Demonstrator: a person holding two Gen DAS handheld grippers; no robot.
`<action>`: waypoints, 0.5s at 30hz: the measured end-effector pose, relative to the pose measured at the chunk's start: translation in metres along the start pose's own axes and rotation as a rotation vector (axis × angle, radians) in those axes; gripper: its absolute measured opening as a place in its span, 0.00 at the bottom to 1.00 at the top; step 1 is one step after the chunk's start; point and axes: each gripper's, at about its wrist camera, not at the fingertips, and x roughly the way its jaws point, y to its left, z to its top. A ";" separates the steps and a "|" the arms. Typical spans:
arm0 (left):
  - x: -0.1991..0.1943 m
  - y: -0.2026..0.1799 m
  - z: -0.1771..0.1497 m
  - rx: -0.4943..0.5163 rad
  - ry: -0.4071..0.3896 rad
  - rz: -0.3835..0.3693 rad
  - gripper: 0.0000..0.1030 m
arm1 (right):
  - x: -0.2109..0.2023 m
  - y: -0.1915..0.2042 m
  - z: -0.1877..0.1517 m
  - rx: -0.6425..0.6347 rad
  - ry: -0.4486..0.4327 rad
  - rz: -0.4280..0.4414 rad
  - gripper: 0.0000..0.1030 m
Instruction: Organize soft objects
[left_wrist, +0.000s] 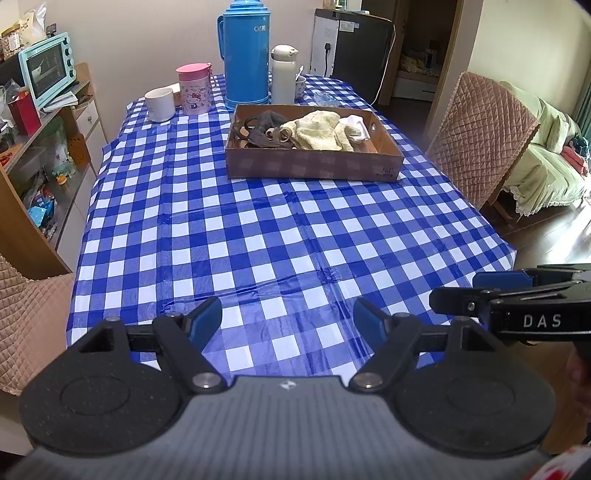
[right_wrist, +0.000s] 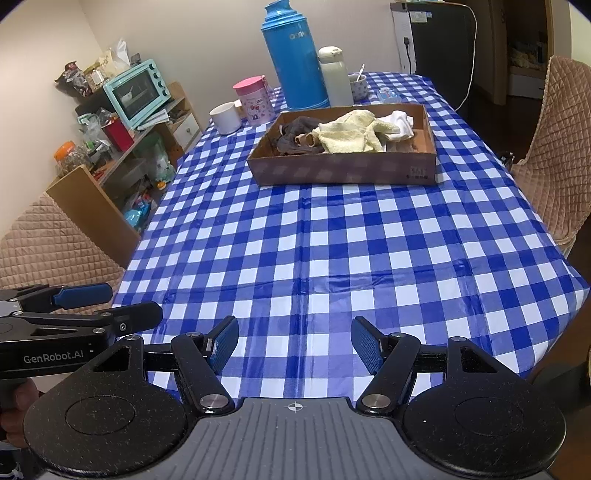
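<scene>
Cloths (left_wrist: 314, 129) all sit inside the box (left_wrist: 314, 166), far end of the worktop (left_wrist: 258, 240), just in front of the blue flask (left_wrist: 245, 55).

Left wrist view: dark grey cloth w/ loops at the box's left, pale yellow towel (left_wrist: 317, 131) in the middle, white cloth (left_wrist: 354, 125) at the right, touching and partly overlapping. All crumpled, none folded. Checked worktop between box and grippers is bare, so nothing soft seems left out. Judgement: either gathering is done, or the sort hasn't begun; can't tell which. If folding or laying out is wanted, that's all still to do. Left gripper (left_wrist: 288, 321) hangs over the near edge, jaws wide, nothing between them. Right gripper (left_wrist: 480, 291) pokes in from the right, side-on; opening hard to read here.

Right wrist view: same box (right_wrist: 343, 171), same three cloths. Yellow towel (right_wrist: 351, 136) looks thick and fluffy, bulks highest; white cloth (right_wrist: 400, 123) thin, limp; grey one (right_wrist: 299, 136) thin, w/ tan loops on it. Right gripper (right_wrist: 293, 347) well apart from the box, jaws wide, empty. Left gripper (right_wrist: 110, 302) edges in at the left, side-on, also empty. Neither touches any cloth.
</scene>
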 end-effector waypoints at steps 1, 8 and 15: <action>0.000 0.000 0.000 0.000 0.000 0.000 0.74 | 0.000 -0.001 0.000 0.001 0.001 0.000 0.65; 0.001 -0.002 0.001 0.001 0.000 0.000 0.74 | 0.001 -0.002 0.001 0.005 0.003 -0.004 0.65; 0.002 -0.004 0.001 -0.001 -0.001 0.001 0.74 | 0.001 -0.002 0.001 0.005 0.004 -0.004 0.65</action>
